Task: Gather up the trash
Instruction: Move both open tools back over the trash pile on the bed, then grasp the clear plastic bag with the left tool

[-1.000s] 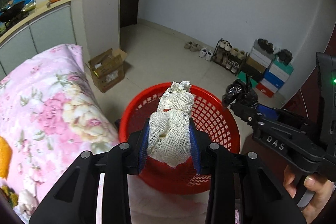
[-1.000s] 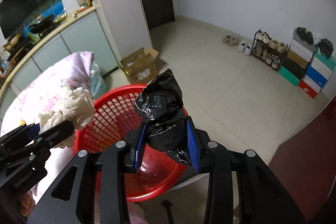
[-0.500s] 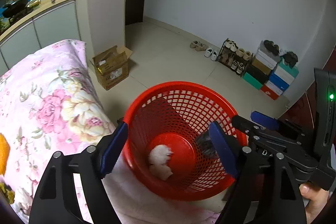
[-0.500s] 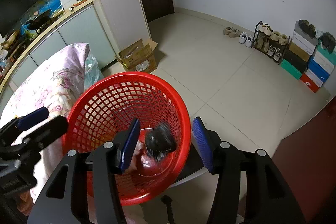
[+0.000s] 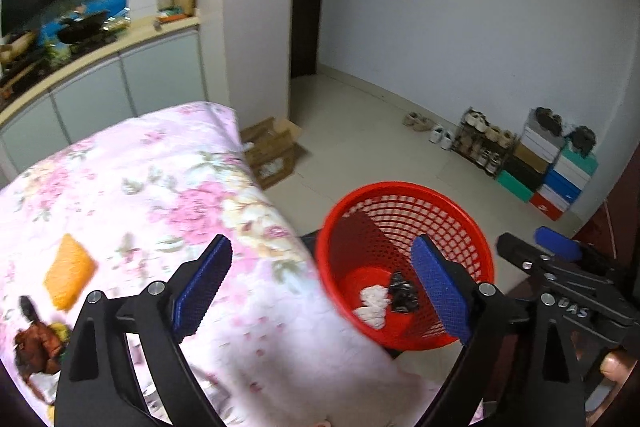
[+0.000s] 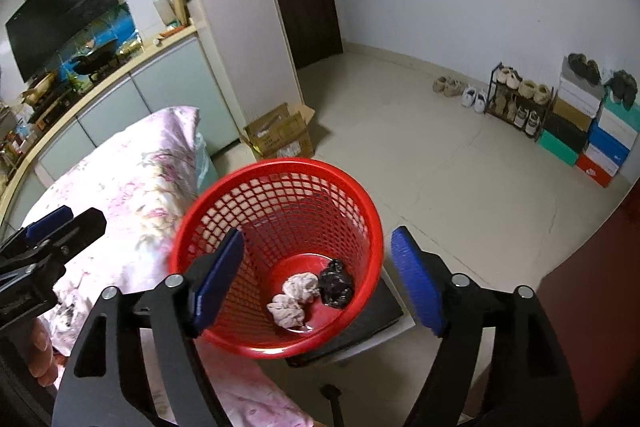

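Two trash lumps, white wad and black bag, seen touching in red basket (bottom); left gripper and right gripper both held wide apart, nothing gripped.

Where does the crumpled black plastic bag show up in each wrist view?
Left wrist view: black plastic bag at lower right, on the floor of the red mesh basket, right of the white gauze wad.
Right wrist view: bag just below centre, in the same basket, again right of the wad.
Shared landmark: the cardboard box on the floor behind.
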The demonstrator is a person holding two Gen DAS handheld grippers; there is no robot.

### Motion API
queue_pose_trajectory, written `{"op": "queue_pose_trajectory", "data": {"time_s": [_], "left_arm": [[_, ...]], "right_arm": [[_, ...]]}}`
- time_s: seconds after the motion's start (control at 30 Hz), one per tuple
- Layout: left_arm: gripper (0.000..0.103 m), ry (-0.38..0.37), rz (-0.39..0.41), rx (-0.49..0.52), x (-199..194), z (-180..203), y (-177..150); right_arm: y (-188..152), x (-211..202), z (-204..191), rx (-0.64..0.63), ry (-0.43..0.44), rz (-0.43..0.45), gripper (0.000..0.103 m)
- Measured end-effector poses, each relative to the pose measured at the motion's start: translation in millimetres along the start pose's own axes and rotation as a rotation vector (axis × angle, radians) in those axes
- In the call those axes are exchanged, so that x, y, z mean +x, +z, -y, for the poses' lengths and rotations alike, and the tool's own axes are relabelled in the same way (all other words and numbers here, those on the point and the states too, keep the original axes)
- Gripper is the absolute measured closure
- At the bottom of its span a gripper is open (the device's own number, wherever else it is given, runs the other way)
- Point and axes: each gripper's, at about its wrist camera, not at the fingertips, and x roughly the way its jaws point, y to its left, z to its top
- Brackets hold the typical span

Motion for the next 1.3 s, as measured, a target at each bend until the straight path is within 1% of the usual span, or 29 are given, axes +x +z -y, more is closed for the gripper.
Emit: {"op": "queue_pose_trajectory", "data": {"time_s": [0.1,0.23,0.4,0.53,0.63,0.77,0.9,1.07,1.17,1.3], "left_arm": [[0.014,0.014,0.018,-0.017,-16.0,-9.6,-4.5],[0.014,0.04,0.045,-0.03,-36.7,-17.8,-8.0],[0.014,0.089,0.07,-0.067,-61.9,-37.4,-16.0],[0.014,0.124,0.058,-0.102,-71.7,-57.3,-23.2],[0.014,0.15,0.056,-0.13,-82.5,-74.2,-28.8],[0.014,0.173,0.06,-0.16,-102.9,-99.7,-35.1],[0.014,0.189,0.067,-0.173,-125.5,-125.2,-37.4],[0.014,0.218,0.083,-0.209,-159.6,-167.5,-42.9],[0.014,0.262,0.098,-0.243,-178.6,-196.3,-50.3],[0.014,0.278,0.088,-0.283,-196.4,-227.2,-67.9]], "right_arm": [[-1.8,-10.3,-6.9,0.009,0.045,0.002,0.022],[-2.4,-19.7,-19.1,0.02,0.104,-0.002,0.022],[-5.7,-33.5,-43.1,-0.019,0.129,0.021,0.022],[-8.8,-42.3,-61.1,-0.04,0.156,0.041,0.021],[-12.1,-49.0,-75.2,-0.054,0.176,0.061,0.017],[-15.9,-54.0,-96.4,-0.096,0.204,0.059,0.016],[-18.5,-54.9,-110.7,-0.11,0.233,0.049,0.015],[-25.2,-50.6,-130.5,-0.136,0.258,0.027,0.015],[-26.1,-46.4,-138.6,-0.138,0.268,0.012,0.015],[-28.5,-42.8,-151.4,-0.149,0.286,-0.002,0.015]]}}
